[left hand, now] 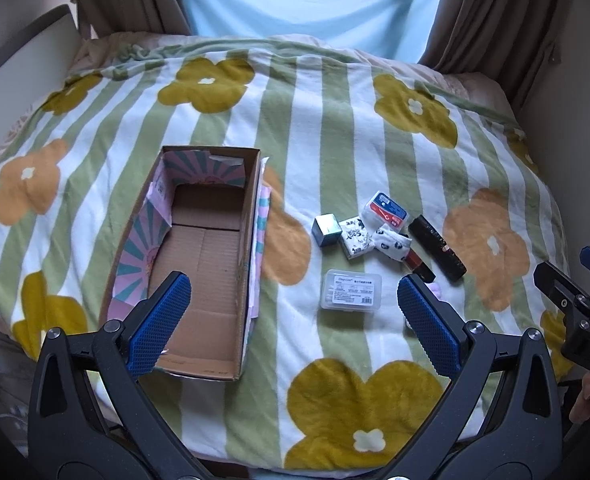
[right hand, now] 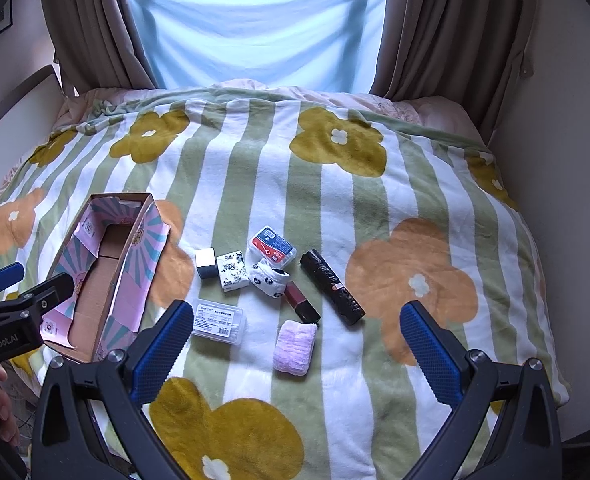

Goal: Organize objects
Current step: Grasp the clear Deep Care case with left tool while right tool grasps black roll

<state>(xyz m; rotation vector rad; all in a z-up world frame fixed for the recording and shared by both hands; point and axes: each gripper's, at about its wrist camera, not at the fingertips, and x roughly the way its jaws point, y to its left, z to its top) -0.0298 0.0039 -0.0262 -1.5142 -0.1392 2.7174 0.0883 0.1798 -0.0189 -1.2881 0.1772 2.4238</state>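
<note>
Starting out: left gripper [left hand: 293, 304] hovering wide apart, box [left hand: 199, 264] under its left finger, still empty. Right gripper [right hand: 297, 338] likewise gaping, holding nothing, pink cloth [right hand: 295, 346] just ahead between fingers. Next: lower, close, carry leftward.

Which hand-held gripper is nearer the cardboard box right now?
Left. The left hand-held gripper hovers at the cardboard box's near end, one finger over its opening. The right hand-held gripper hangs off to the box's right, above the loose items.
</note>
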